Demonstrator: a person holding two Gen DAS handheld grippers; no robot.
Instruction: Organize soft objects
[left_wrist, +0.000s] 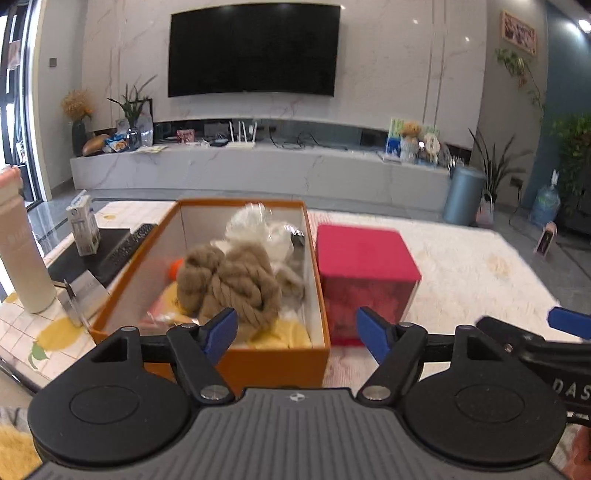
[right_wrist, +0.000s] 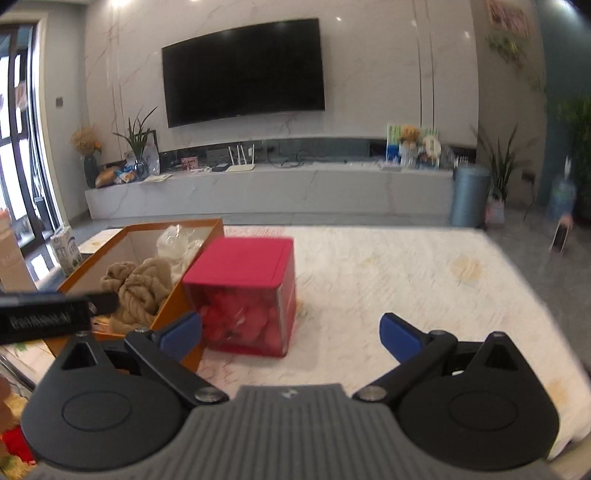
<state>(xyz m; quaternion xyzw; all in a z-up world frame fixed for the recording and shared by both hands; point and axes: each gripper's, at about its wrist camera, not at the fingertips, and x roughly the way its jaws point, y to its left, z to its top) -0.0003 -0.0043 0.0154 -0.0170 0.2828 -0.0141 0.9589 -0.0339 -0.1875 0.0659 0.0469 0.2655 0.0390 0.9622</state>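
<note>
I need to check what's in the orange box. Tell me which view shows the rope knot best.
Left wrist view: the rope knot sits central and close in the orange box. The right wrist view shows it smaller, at the left, partly hidden by the left gripper.

A home living room, seen from its table

A big dark TV (left_wrist: 254, 51) hangs on a marble-look wall above a long low stone console (left_wrist: 258, 168) strewn with household odds: a white router (left_wrist: 241, 138), cables, snack bags, a vase of dried flowers (left_wrist: 77, 122), a small teddy bear (left_wrist: 410, 138). Leafy houseplants (right_wrist: 500, 162) stand at the right by a blue bin (left_wrist: 463, 195) and a water jug (left_wrist: 546, 206) on the floor. A framed picture (left_wrist: 519, 32) hangs high on the right, tall windows run down the left, recessed ceiling lights glare off the wall, and the near table wears a lemon-print cloth (left_wrist: 55, 332)
</note>
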